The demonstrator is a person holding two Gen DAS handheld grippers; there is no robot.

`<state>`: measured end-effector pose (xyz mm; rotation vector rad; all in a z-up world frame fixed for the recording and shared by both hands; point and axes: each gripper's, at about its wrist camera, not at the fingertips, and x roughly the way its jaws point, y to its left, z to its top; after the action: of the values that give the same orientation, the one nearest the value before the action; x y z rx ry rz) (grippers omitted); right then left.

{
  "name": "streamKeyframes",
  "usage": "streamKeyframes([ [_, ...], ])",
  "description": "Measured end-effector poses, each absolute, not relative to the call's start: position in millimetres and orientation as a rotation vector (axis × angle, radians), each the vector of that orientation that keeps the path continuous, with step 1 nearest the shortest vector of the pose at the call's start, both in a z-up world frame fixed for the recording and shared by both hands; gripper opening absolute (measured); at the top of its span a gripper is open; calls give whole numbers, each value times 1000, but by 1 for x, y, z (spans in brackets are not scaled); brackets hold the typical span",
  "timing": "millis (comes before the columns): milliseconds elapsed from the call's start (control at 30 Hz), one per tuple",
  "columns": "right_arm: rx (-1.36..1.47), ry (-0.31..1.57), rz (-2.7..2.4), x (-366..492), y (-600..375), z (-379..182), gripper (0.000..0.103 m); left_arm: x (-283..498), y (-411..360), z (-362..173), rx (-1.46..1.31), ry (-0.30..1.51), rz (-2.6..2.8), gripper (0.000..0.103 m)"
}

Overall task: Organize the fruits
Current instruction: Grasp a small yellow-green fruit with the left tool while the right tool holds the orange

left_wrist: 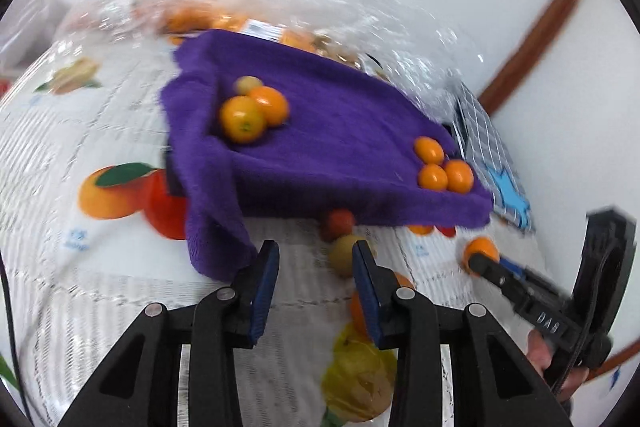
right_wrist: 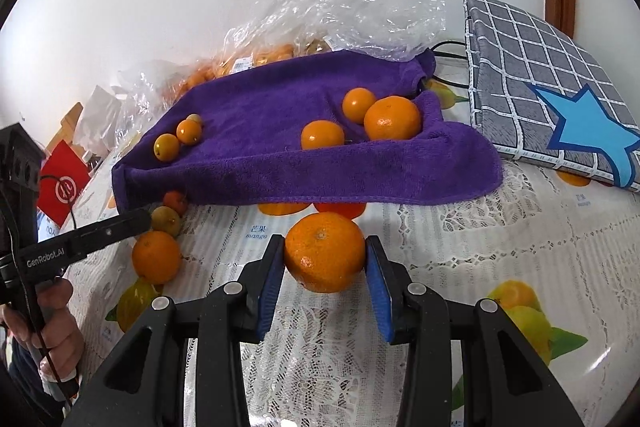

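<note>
Orange (right_wrist: 325, 251) clamped between right gripper (right_wrist: 325, 279) jaws

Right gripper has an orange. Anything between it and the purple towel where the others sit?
Nothing visible blocks it. The orange sits clamped in the right gripper, just in front of the purple towel. Only bare tablecloth lies between, though the towel's raised front fold must be cleared.

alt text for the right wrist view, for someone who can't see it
The right gripper grips an orange between its blue-padded fingers above a lace tablecloth. Behind it, a purple towel holds six small oranges, with a checked star cushion at right.
</note>
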<state>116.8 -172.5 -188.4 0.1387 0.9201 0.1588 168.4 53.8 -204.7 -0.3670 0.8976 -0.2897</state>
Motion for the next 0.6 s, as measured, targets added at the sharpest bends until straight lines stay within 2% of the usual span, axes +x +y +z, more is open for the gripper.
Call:
streamKeyframes([
  [533,123,940,166,118,-170,-191,40,184,28,-214,-376,975,-340,35],
  [600,123,941,167,119,-170,-191,40,184,28,-215,-382,969,-337,30],
])
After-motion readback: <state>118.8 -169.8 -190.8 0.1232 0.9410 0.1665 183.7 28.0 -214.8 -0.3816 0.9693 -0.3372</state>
